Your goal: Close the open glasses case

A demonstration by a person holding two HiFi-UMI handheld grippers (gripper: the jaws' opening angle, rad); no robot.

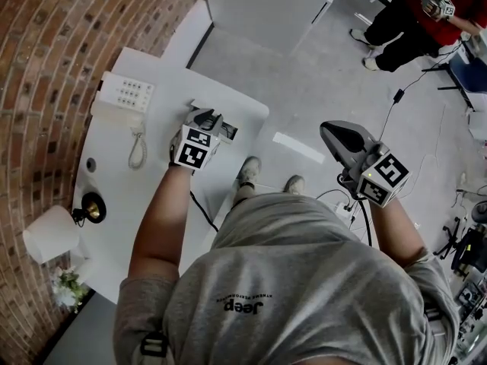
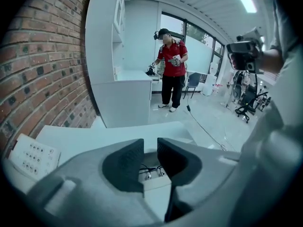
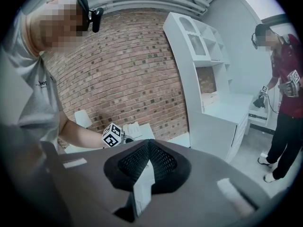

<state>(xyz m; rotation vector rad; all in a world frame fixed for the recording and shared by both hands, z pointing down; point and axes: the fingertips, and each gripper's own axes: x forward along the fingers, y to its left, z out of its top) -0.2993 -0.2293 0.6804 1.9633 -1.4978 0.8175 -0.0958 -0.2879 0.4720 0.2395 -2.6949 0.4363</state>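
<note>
Since the left claw (image 2: 150,146) hangs just above the small white open glasses case (image 2: 152,178) with its padded jaws a narrow slit apart and nothing pinched between them, pushing the lid looks wiser than grasping it. That case lies near the edge of the white tabletop (image 1: 152,196), with thin dark wire-like shapes, likely the glasses, showing inside. Which side the lid hinges on cannot be made out. The push should probably bear straight down near the lid's free edge, so the case does not skid off. Well apart, the right claw (image 3: 148,145) is closed on nothing.
</note>
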